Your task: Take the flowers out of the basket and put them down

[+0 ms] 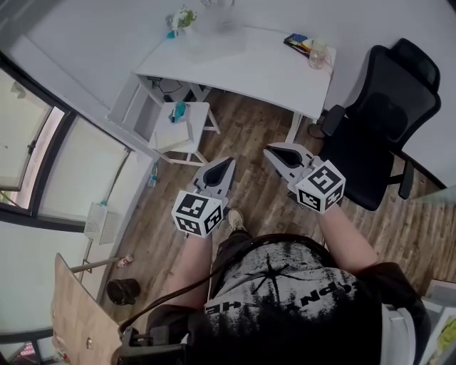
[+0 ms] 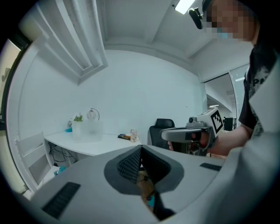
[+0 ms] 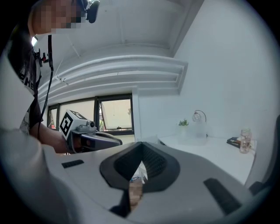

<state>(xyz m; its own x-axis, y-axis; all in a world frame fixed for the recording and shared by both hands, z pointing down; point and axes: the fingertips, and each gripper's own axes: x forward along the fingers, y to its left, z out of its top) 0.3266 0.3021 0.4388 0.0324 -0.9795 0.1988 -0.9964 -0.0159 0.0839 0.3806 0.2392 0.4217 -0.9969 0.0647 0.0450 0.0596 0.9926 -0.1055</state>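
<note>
The flowers, green with pale blooms, stand at the far left corner of the white desk. Beside them is a pale see-through basket with a wire hoop handle. In the right gripper view the flowers and the basket appear small and distant. Both grippers are held in front of the person's body, over the wooden floor and well short of the desk. My left gripper has its jaws together with nothing in them. My right gripper is shut and empty too. Each gripper appears in the other's view, the right and the left.
A black office chair stands to the right of the desk. A small white stool with a teal item sits in front of the desk's left end. A glass and a book lie on the desk's right end. Large windows line the left.
</note>
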